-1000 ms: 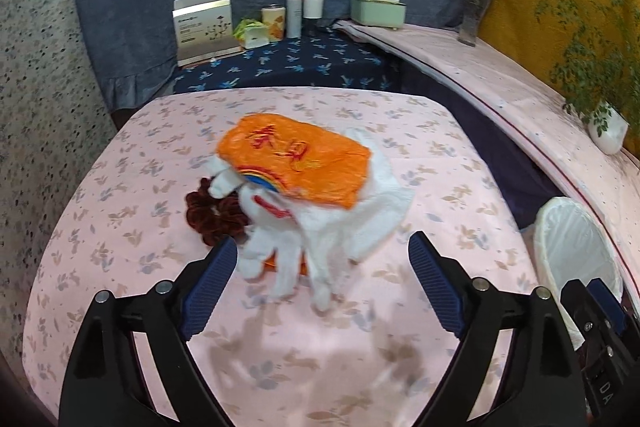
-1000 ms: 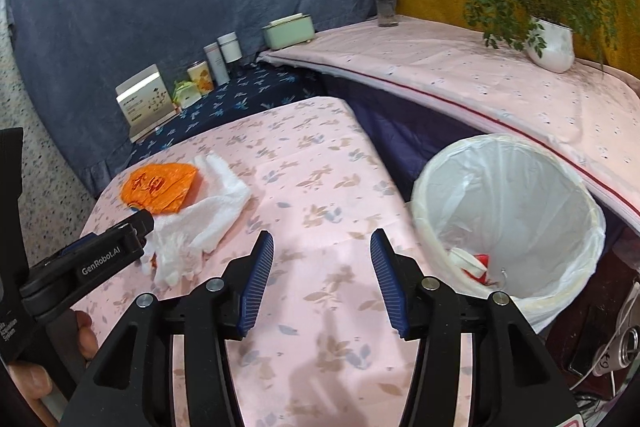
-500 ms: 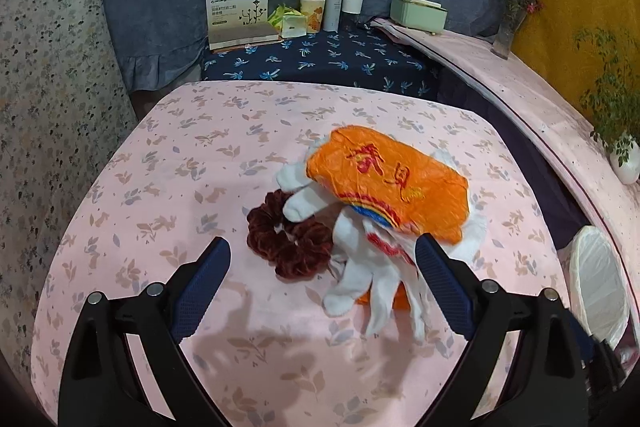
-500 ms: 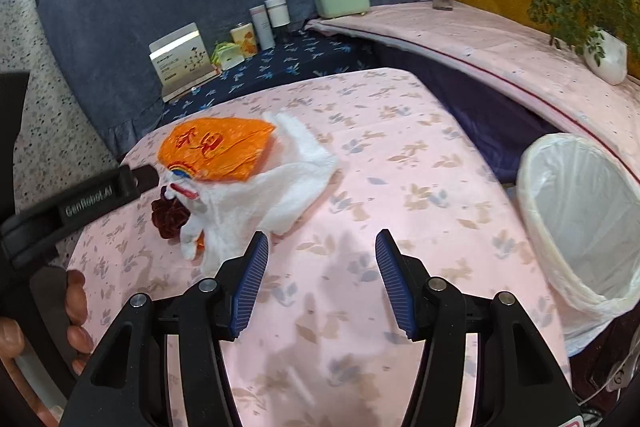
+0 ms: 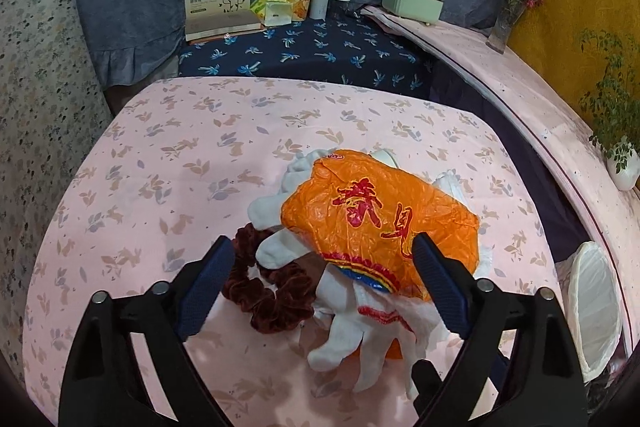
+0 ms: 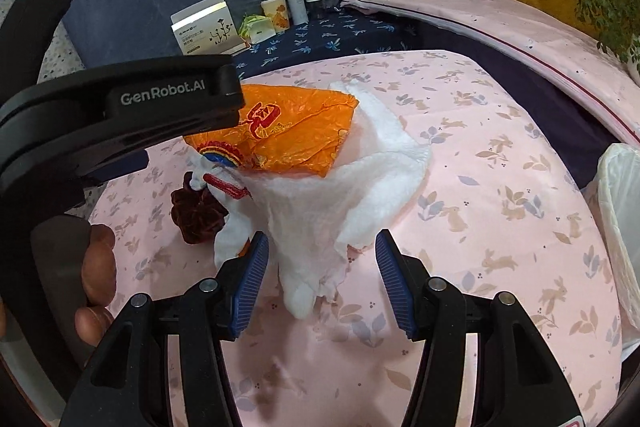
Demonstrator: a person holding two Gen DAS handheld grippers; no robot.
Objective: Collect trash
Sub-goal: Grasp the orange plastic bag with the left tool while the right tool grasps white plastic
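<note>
Pink cloth printed with leaves and rabbits covers the table (image 5: 168, 163), and on it lies the heap of trash: an orange plastic bag (image 5: 380, 223) with red lettering on top of white gloves (image 5: 348, 331) and a crumpled white tissue (image 6: 360, 183), with a dark red scrunchie (image 5: 264, 291) touching the gloves on their left. A bin (image 6: 622, 227) lined with a white bag stands off the table's right edge; what it holds cannot be seen. Behind, a dark blue flowered surface carries a carton (image 5: 218, 5), tins and a pale green box (image 5: 412, 5) against a blue drape, with a flower vase (image 5: 506, 23) and a potted plant (image 5: 616, 131) by the yellow wall. The left tongs (image 5: 320, 291) are spread wide around the scrunchie, gloves and bag edge, gripping nothing. The right tongs (image 6: 320, 267) are also apart, either side of the tissue's near end.
</note>
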